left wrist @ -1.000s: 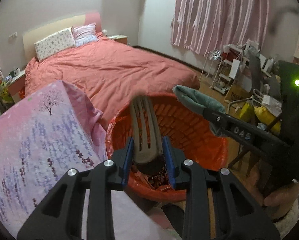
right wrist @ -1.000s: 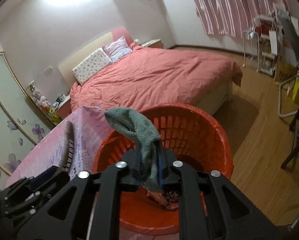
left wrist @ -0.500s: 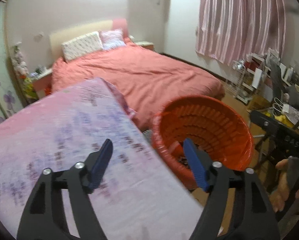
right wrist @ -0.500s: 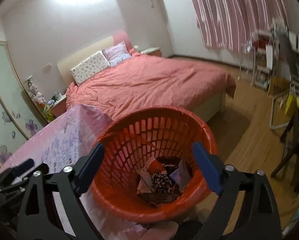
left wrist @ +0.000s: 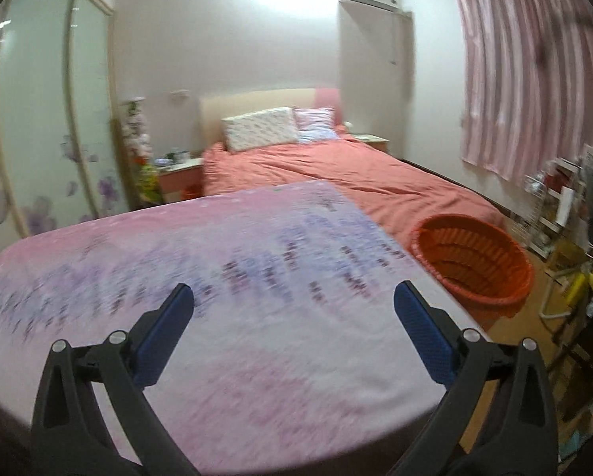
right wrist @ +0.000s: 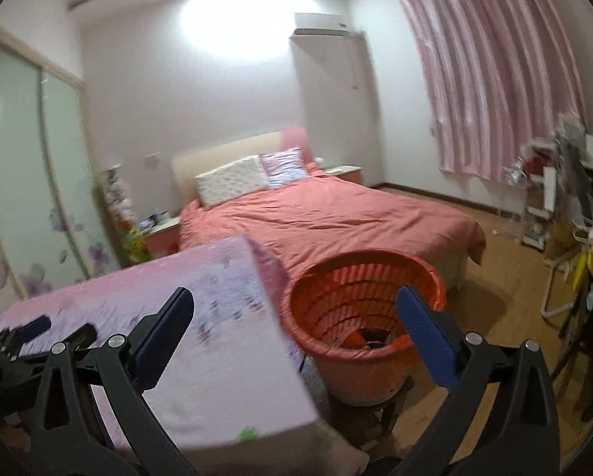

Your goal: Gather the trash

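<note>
Left gripper [left wrist: 292, 309] and right gripper [right wrist: 294, 309] just opened wide, both empty. Orange basket [right wrist: 360, 277] at right's 12 o'clock, beside pink-covered table [left wrist: 257, 277].

left hand-held gripper [left wrist: 294, 303]: jaws just opening wide, nothing between, hovering over pink table [left wrist: 257, 277]
orange basket [left wrist: 475, 261]: sitting beside table

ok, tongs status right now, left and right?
Left tongs: open, empty, jaws have just been opening.
Right tongs: open, empty, jaws have just been opening.
</note>
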Tool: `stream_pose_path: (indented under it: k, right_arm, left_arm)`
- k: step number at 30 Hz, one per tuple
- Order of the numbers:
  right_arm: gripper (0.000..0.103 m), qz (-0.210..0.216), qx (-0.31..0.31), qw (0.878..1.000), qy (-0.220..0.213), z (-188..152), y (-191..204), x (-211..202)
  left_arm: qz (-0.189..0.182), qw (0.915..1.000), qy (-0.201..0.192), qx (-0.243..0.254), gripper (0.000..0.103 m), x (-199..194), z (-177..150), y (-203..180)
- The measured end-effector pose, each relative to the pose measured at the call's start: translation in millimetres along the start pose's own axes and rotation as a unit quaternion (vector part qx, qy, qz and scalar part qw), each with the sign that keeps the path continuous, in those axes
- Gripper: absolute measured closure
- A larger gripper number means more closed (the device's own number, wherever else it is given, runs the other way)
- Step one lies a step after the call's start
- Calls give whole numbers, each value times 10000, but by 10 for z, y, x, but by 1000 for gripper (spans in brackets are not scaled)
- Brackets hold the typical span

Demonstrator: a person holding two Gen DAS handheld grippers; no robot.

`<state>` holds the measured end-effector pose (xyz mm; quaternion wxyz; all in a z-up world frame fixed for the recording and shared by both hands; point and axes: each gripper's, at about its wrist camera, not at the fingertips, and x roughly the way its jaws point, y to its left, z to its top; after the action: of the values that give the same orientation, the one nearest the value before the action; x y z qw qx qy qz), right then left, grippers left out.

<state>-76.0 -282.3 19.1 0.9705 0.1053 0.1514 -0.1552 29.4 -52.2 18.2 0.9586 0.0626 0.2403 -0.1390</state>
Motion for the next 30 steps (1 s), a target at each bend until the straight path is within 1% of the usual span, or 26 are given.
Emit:
stream_pose_path:
  k: [3, 5, 6, 8, 10, 11, 13, 17, 21, 26, 30]
  right_arm:
    - [2, 16, -168, 9999, 30, -94, 127, -92]
    - [2, -103, -173, 9998, 57, -157, 178, -129]
    - [2, -217, -169, 9996, 58, -184, 198, -143]
    - [2, -584, -252, 9980, 28, -207, 247, -148]
    - [2, -1118, -456, 9927, 68, -220, 324, -105]
    - [2, -1280, -524, 9903, 122, -216, 344, -72]
    - [2, -1448, -541, 9877, 235, -223, 369, -24]
    - [2, -1456, -407, 9871, 534, -237, 324, 79]
    - [2, -1472, -382, 9858, 709, -229, 303, 130]
    - [2, -1447, -302, 9855, 833, -346, 324, 0]
    - [2, -1470, -255, 9854, 815, -355, 333, -39]
  left_arm:
    - [298, 9995, -45, -137, 4, -204, -180, 122]
    - [418, 9989, -60, -217, 4, -327, -294, 173]
    - [459, 9987, -72, -231, 4, -374, -335, 171]
    - [525, 9983, -97, -245, 4, -447, -403, 187]
    - [558, 9980, -103, -271, 4, -502, -443, 202]
    - [600, 9977, -91, -287, 4, -519, -456, 203]
    - [645, 9974, -47, -313, 4, -516, -452, 194]
    - [641, 9972, 34, -384, 4, -519, -474, 178]
    - [664, 9967, 114, -449, 4, -525, -496, 169]
    - [655, 9960, 188, -570, 4, -530, -487, 200]
    - [729, 9956, 154, -575, 4, -551, -465, 189]
